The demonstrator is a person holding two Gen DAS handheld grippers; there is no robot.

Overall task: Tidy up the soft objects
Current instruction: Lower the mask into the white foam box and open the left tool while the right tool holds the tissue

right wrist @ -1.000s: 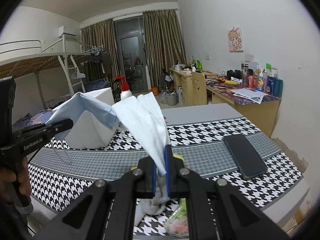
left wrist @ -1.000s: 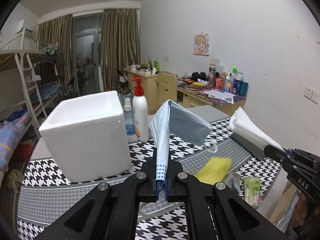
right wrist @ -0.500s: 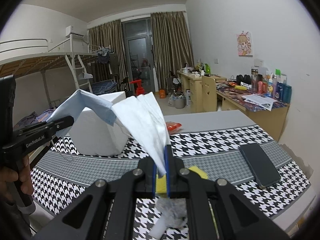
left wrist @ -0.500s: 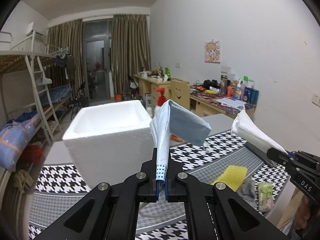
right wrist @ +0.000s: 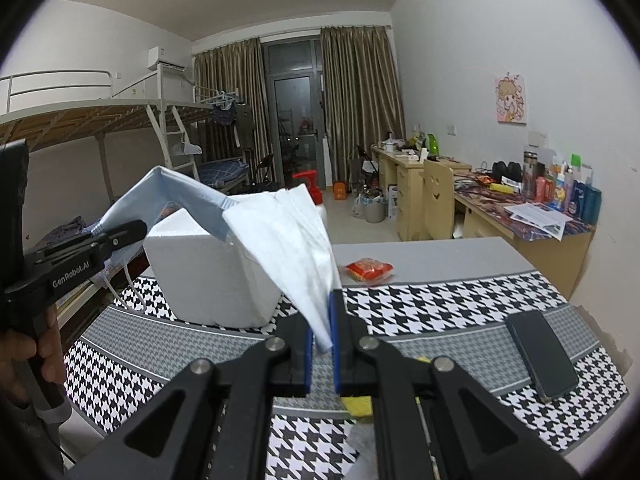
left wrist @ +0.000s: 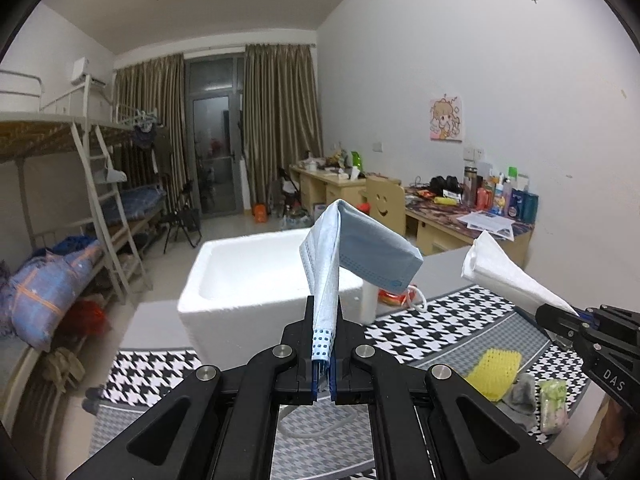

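My left gripper [left wrist: 324, 354] is shut on a light blue face mask [left wrist: 352, 252] that stands up from the jaws and folds over to the right, its ear loop dangling. My right gripper [right wrist: 320, 340] is shut on a white tissue [right wrist: 292, 248] that fans up and to the left. Both are held above the houndstooth table [right wrist: 440, 300]. The open white foam box [left wrist: 256, 272] stands just beyond the mask. In the right wrist view the left gripper [right wrist: 132, 230] holds the mask [right wrist: 180, 192] over the box [right wrist: 208, 276].
A yellow sponge [left wrist: 494, 372], a grey cloth [left wrist: 520, 396] and a green packet [left wrist: 554, 404] lie at the table's near right. A black phone [right wrist: 542, 354] lies to the right, a red packet [right wrist: 368, 270] behind. A red-pump bottle [right wrist: 310, 184] stands behind the box.
Both grippers have risen and moved toward the foam box with mask and tissue still held. The box's open top now shows in the left wrist view.
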